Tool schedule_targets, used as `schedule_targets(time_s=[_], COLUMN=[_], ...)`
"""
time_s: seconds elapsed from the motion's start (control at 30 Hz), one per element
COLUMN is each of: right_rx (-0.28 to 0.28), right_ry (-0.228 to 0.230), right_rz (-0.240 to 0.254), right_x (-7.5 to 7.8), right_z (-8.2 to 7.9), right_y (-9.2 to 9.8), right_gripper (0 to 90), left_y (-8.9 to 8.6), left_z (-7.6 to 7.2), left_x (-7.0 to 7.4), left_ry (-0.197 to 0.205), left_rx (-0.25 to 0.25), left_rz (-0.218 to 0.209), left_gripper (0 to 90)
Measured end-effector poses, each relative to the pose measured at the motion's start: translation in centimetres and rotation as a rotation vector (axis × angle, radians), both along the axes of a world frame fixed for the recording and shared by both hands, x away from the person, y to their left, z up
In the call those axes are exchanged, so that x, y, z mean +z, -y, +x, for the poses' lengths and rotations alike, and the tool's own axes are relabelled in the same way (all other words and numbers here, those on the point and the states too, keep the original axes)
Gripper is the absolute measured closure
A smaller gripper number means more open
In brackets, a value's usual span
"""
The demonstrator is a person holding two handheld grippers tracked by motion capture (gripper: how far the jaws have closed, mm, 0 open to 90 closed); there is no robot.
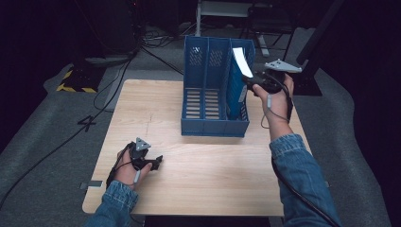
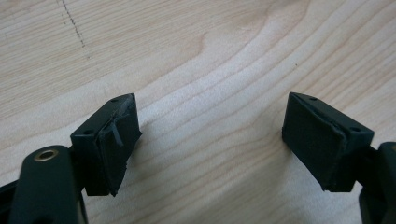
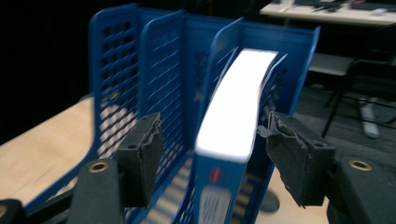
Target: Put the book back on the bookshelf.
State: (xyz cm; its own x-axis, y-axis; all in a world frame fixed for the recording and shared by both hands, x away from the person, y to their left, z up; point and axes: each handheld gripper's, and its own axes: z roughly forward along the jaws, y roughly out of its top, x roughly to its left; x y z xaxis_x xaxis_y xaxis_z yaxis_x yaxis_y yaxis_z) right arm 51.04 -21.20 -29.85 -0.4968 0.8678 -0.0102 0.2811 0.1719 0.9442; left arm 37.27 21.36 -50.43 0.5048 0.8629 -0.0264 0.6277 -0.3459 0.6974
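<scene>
On my left, my left gripper (image 1: 152, 162) rests low on the wooden table (image 1: 213, 165), jaws spread wide with nothing but bare wood grain between them; it has no part in this step. Moving right, the blue file rack (image 1: 215, 90) stands near the table's far edge, and the blue folder with the white spine (image 3: 236, 112) sits upright in its rightmost compartment, leaning a little toward me. My right gripper (image 3: 210, 154) is up at that folder's top, jaws partly apart on either side of the spine, the pads not pressing it as far as I can see. I judge the folder is filed and I am letting go; next I should back straight out without dragging it.
</scene>
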Motion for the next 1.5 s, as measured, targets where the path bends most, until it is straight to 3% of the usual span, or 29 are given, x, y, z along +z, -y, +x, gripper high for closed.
schedule_targets(time_s=[0.2, 0.33, 0.47, 0.63, 0.73, 0.87, 0.93, 0.97, 1.0, 1.17, 1.27, 1.3, 1.33, 1.37, 1.5], right_rx=[0.120, 0.157, 0.187, 0.217, 0.223, 0.239, 0.238, 0.239, 0.239, 0.233, 0.207, 0.197, 0.199, 0.195, 0.193], right_ry=[-0.046, -0.074, -0.097, -0.157, -0.183, -0.238, -0.242, -0.260, -0.260, -0.298, -0.307, -0.335, -0.361, -0.356, -0.406], right_rz=[-0.024, -0.040, -0.043, -0.094, -0.113, -0.166, -0.173, -0.172, -0.172, -0.129, -0.070, -0.085, -0.146, -0.200, -0.203], right_x=[-0.2, -0.4, -0.6, -1.8, -2.5, -4.9, -5.3, -6.6, -6.6, -10.1, -12.7, -13.6, -14.3, -15.1, -17.2], right_z=[-4.5, -6.9, -8.1, -10.5, -11.0, -12.3, -12.5, -12.8, -12.8, -13.3, -13.6, -13.4, -13.3, -13.1, -13.0], right_y=[2.3, 4.0, 5.1, 6.7, 6.8, 6.7, 6.7, 6.8, 6.8, 7.6, 8.4, 8.5, 8.7, 8.9, 9.1], right_gripper=[37.4, 36.9, 36.7, 35.6, 35.6, 34.6, 34.6, 34.5, 34.5, 34.3, 34.4, 34.4, 34.4, 34.5, 34.1], left_y=[-0.5, -0.5, -0.5, -0.4, -0.3, -0.1, 0.0, 0.0, 0.0, 0.1, 0.1, 0.1, 0.1, 0.1, 0.1], left_z=[-0.6, -0.7, -0.6, -0.4, -0.2, 0.1, 0.1, 0.2, 0.2, 0.2, 0.2, 0.2, 0.2, 0.2, 0.2], left_x=[0.0, 0.0, 0.0, 0.0, -0.1, 0.0, -0.1, -0.1, -0.1, 0.0, 0.0, -0.1, -0.1, -0.1, -0.1], left_ry=[0.003, 0.001, -0.001, 0.000, 0.001, -0.002, 0.001, -0.001, -0.002, -0.004, -0.005, -0.002, -0.002, -0.002, -0.002], left_rx=[-0.006, -0.007, -0.008, -0.014, -0.014, -0.018, -0.019, -0.019, -0.020, -0.019, -0.019, -0.017, -0.017, -0.017, -0.017], left_rz=[-0.004, -0.002, -0.003, 0.002, 0.001, 0.004, 0.002, 0.003, 0.001, 0.001, 0.000, 0.000, 0.000, 0.000, 0.000], left_gripper=[19.4, 19.4, 19.3, 17.8, 17.2, 16.1, 16.0, 15.9, 15.9, 15.9, 15.9, 15.9, 15.9, 16.0, 15.9])
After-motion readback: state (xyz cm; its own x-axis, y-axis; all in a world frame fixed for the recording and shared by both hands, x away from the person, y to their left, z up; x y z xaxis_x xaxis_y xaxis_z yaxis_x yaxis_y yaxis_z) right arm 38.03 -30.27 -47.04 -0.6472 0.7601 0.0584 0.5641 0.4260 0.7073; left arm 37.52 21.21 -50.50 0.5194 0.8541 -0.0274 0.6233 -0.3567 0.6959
